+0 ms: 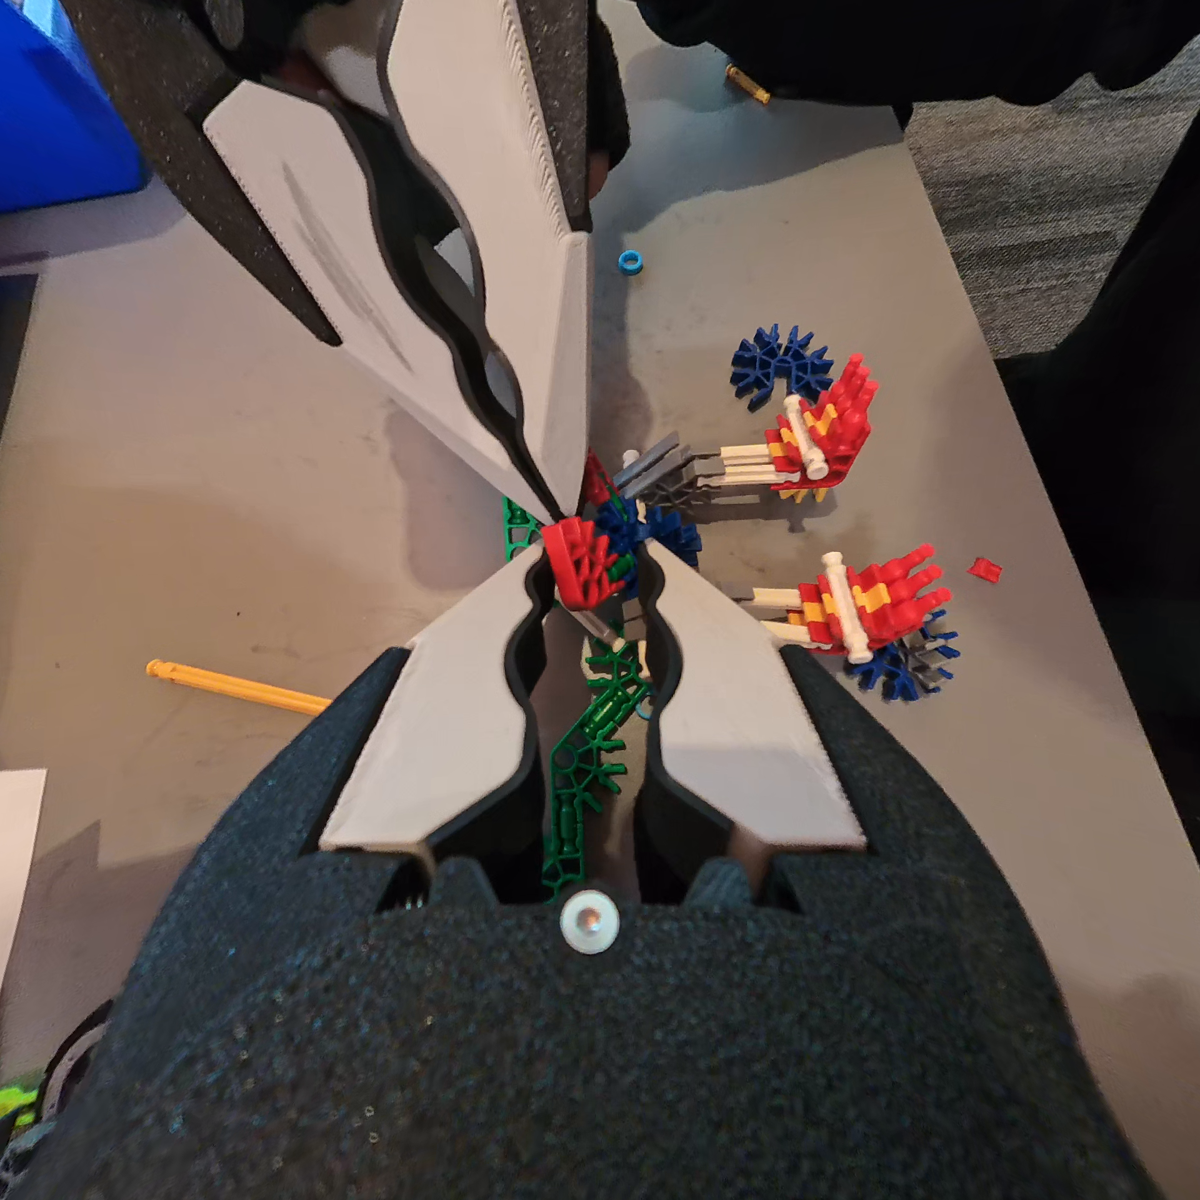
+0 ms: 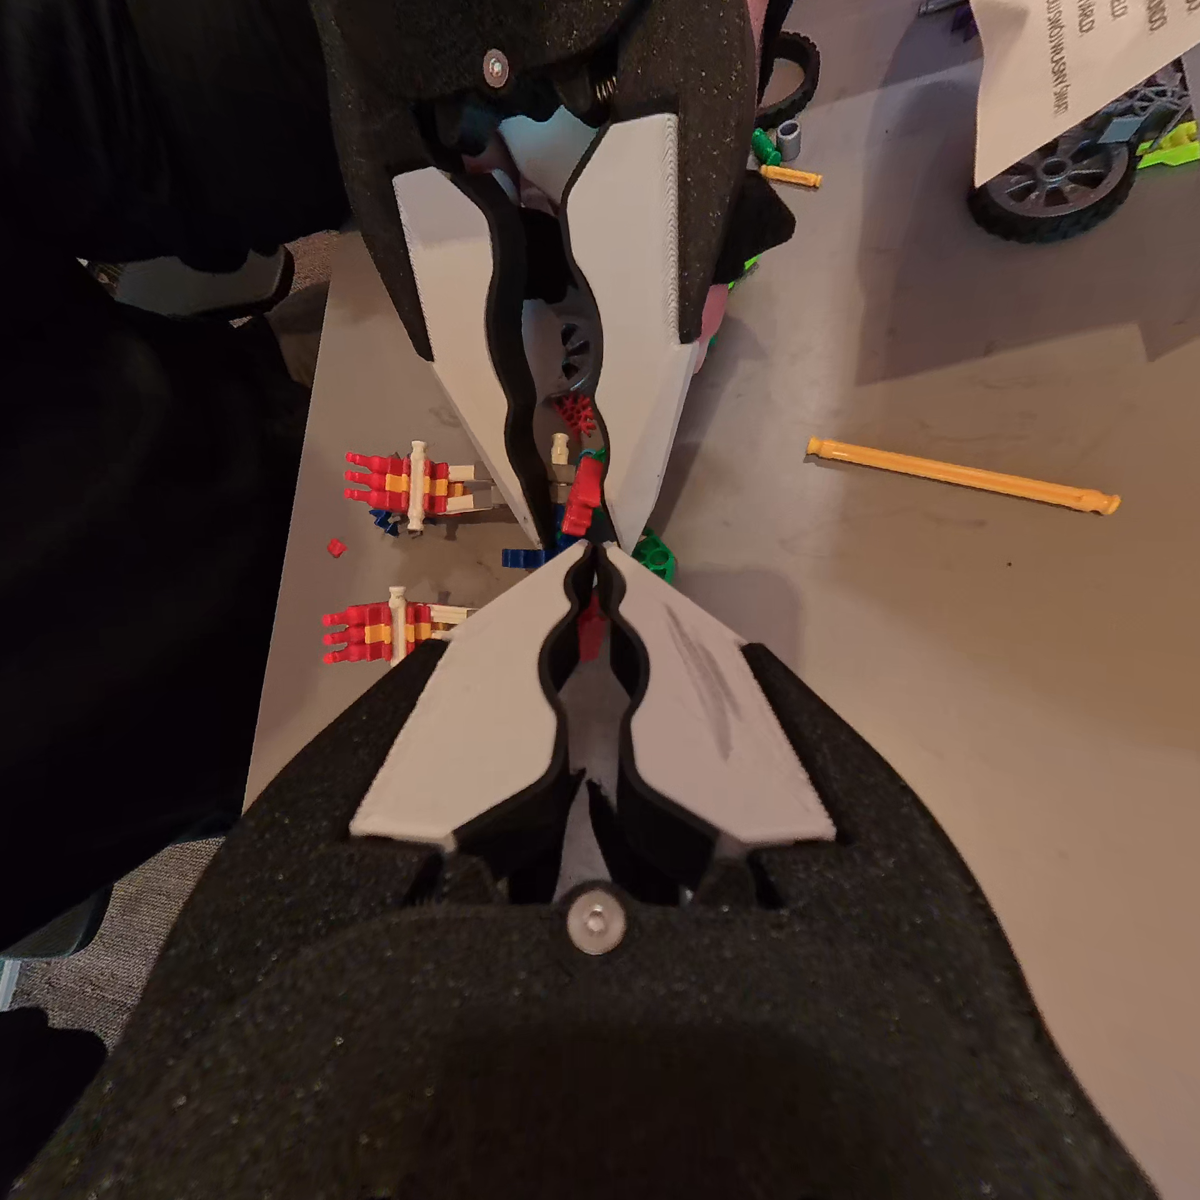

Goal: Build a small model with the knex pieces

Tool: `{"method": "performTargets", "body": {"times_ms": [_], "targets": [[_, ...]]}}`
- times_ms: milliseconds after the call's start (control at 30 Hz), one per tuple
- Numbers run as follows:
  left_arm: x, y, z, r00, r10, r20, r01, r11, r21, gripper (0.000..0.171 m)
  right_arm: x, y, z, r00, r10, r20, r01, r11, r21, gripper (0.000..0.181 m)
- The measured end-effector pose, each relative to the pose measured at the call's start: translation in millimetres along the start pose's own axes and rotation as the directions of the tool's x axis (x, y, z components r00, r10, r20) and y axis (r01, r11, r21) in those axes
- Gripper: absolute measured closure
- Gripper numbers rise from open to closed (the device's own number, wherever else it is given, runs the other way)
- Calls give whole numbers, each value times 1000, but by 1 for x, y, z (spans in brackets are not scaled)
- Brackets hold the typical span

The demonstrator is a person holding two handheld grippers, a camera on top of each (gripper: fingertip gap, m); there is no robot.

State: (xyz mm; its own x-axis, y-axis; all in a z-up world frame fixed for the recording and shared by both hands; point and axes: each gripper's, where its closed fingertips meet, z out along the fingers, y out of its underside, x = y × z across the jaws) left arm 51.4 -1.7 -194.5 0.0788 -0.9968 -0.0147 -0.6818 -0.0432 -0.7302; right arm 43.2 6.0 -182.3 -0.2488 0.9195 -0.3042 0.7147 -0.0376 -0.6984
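My left gripper (image 1: pixel 594 558) is shut on a rod-and-connector toy model, its tips either side of a red connector (image 1: pixel 578 571) and a blue snowflake connector (image 1: pixel 656 529). A green connector chain (image 1: pixel 584 766) of the model runs back between the left fingers. My right gripper (image 1: pixel 565 513) comes in from above, tips together against the red connector. In the right wrist view my right gripper (image 2: pixel 592 552) is shut on a small red piece (image 2: pixel 591 630), tip to tip with the left gripper (image 2: pixel 582 539). Two red, yellow and white claw-like ends (image 1: pixel 825 428) (image 1: pixel 870 604) stick out of the model.
A long yellow rod (image 1: pixel 240 685) (image 2: pixel 961 477), a blue ring (image 1: pixel 628 262), a small red piece (image 1: pixel 984 570) and a short yellow rod (image 1: pixel 747 83) lie on the grey table (image 1: pixel 195 454). A blue box (image 1: pixel 52 117) stands far left. A wheeled model (image 2: pixel 1058 188) under a paper sheet (image 2: pixel 1071 52) stands beyond. Both grippers' tips are close together, under 4 cm apart.
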Motion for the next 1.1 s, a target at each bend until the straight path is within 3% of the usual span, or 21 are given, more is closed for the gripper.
{"method": "performTargets", "body": {"times_ms": [567, 833, 1100], "targets": [[3, -2, 2, 999, -29, -38, 31, 998, 48, 150, 2, 2, -2, 1000, 6, -10, -6, 1000, 8, 181], [4, -2, 3, 998, -42, -49, 45, 997, 60, 151, -5, 5, -8, 991, -120, -56, 120, 993, -6, 174], [6, -2, 3, 997, -44, -60, 48, 997, 68, 153, -8, 5, -16, 984, -151, -98, 154, 988, 21, 169]]}}
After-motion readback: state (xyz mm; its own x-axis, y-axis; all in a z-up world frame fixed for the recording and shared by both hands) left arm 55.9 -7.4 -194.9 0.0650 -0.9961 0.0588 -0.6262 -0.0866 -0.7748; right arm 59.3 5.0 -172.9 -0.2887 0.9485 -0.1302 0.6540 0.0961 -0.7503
